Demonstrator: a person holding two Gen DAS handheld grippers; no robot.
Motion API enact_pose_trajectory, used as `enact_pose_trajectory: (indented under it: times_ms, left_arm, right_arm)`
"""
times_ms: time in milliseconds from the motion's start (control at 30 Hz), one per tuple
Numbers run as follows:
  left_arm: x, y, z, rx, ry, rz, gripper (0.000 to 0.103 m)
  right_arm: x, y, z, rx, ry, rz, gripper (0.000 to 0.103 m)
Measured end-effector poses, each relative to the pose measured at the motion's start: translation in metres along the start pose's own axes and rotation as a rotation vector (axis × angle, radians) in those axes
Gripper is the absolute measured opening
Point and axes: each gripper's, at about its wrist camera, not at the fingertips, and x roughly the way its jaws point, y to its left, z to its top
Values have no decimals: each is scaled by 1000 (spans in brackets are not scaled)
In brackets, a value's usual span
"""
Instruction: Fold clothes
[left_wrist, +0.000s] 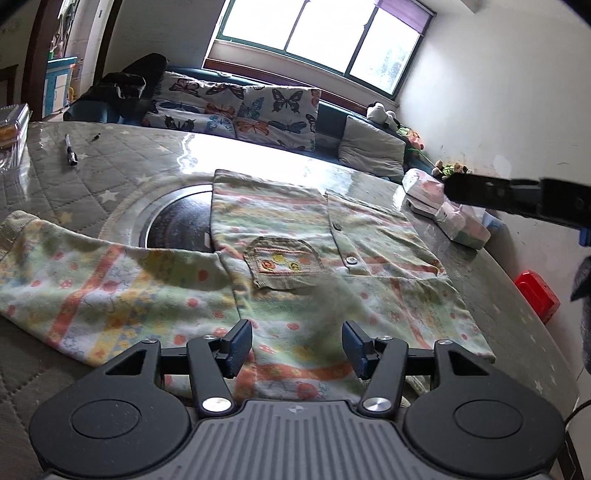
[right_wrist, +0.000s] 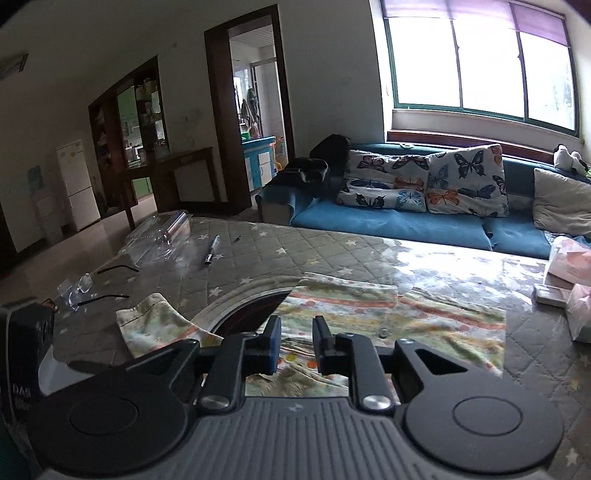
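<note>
A small child's shirt (left_wrist: 295, 266) with a pastel floral and striped print, a chest pocket and buttons lies on the table, one sleeve (left_wrist: 74, 266) spread out to the left. My left gripper (left_wrist: 297, 345) is open and empty, just above the shirt's near hem. My right gripper (right_wrist: 296, 343) is open with a narrower gap, empty, held above the shirt (right_wrist: 369, 317). Part of the right gripper (left_wrist: 517, 199) shows at the right edge of the left wrist view.
The table (left_wrist: 110, 166) has a grey star-print quilted cover under clear film and a round dark inset (left_wrist: 177, 225). A pen (left_wrist: 70, 149), glasses (right_wrist: 85, 288), a clear plastic box (right_wrist: 162, 232) and tissue packs (left_wrist: 443, 210) lie around. A blue sofa (right_wrist: 406, 225) stands behind.
</note>
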Motion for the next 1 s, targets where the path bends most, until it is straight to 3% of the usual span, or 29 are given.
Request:
enact_pose_trajectory:
  times_ms: [133, 367, 633, 1000]
  left_arm:
    - [5, -11, 4, 23, 3, -18, 57]
    - [14, -31, 9, 64, 11, -51, 56]
    - [38, -50, 6, 106, 61, -82, 52]
    - [52, -46, 2, 103, 98, -72, 46]
  right_arm:
    - [-9, -17, -10, -26, 38, -47, 18]
    - [-10, -61, -61, -6, 201, -136, 18]
    - [1, -92, -99, 74, 273, -162, 18]
    - [24, -114, -68, 91, 193, -175, 18]
